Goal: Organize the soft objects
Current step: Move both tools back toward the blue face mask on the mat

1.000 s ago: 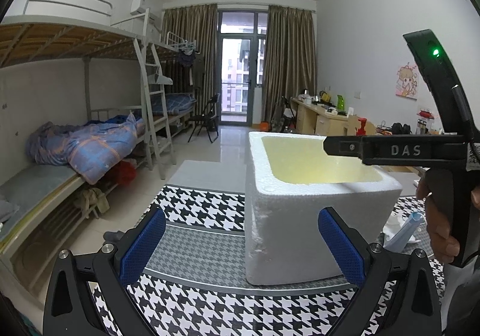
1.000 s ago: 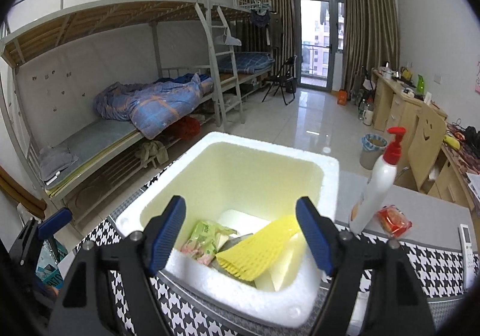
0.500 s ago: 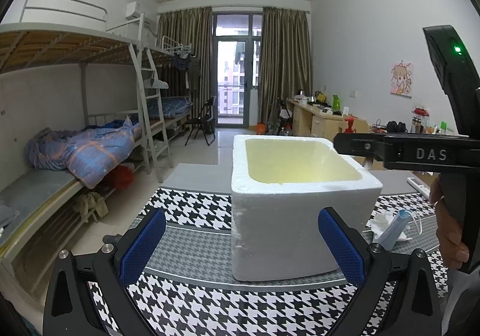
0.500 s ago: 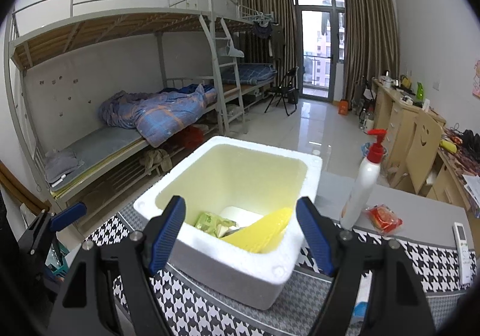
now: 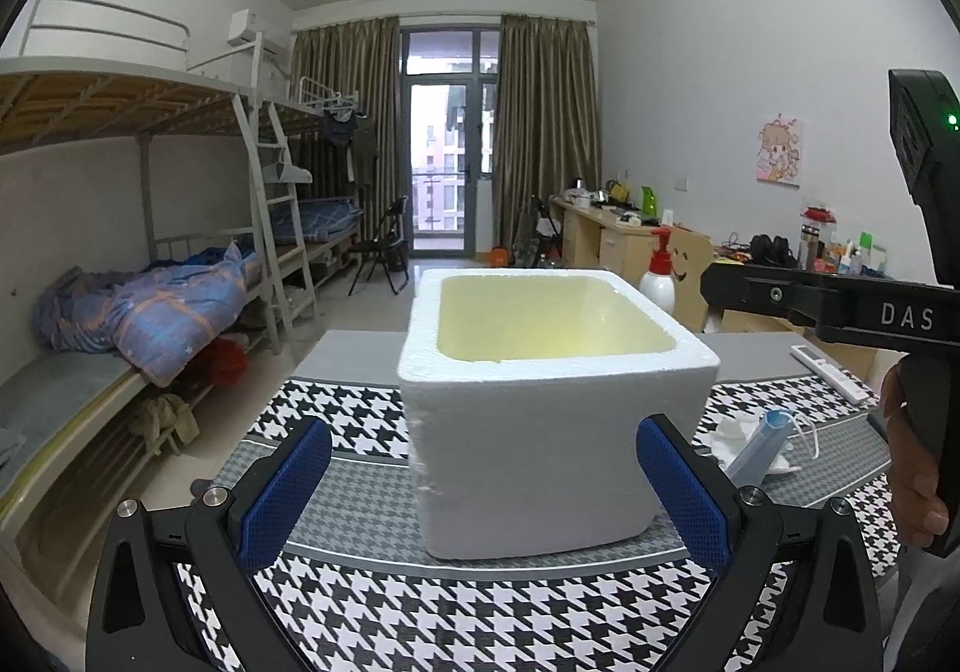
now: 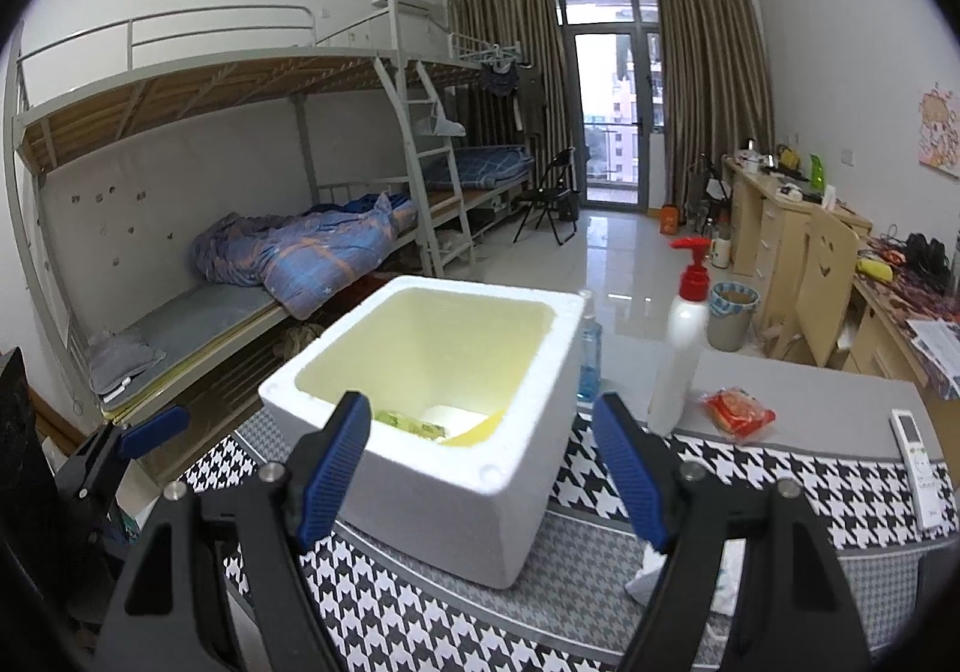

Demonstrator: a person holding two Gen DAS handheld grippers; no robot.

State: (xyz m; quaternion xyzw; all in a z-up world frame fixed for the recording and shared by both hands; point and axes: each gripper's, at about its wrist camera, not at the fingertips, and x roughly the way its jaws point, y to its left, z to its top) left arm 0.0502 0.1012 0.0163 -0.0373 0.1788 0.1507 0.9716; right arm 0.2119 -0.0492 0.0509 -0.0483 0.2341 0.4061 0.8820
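A white foam box (image 5: pixel 540 432) with a yellowish inside stands on the houndstooth table cloth (image 5: pixel 420 630); it also shows in the right wrist view (image 6: pixel 444 480). Inside it lie a green packet (image 6: pixel 399 421) and a yellow foam net (image 6: pixel 474 430), mostly hidden by the rim. My left gripper (image 5: pixel 480 498) is open and empty, in front of the box. My right gripper (image 6: pixel 480 474) is open and empty, held back above the box's near corner. A blue face mask on white tissue (image 5: pixel 762 441) lies right of the box.
A white pump bottle with a red top (image 6: pixel 681 360), a blue bottle (image 6: pixel 589 354), a red snack packet (image 6: pixel 738 414) and a white remote (image 6: pixel 915 450) stand on the table behind and right of the box. Bunk beds stand at left, desks at right.
Both grippers have drawn back from the box, so it looks smaller and farther. The right gripper no longer hangs over the box's opening. Both stay open.
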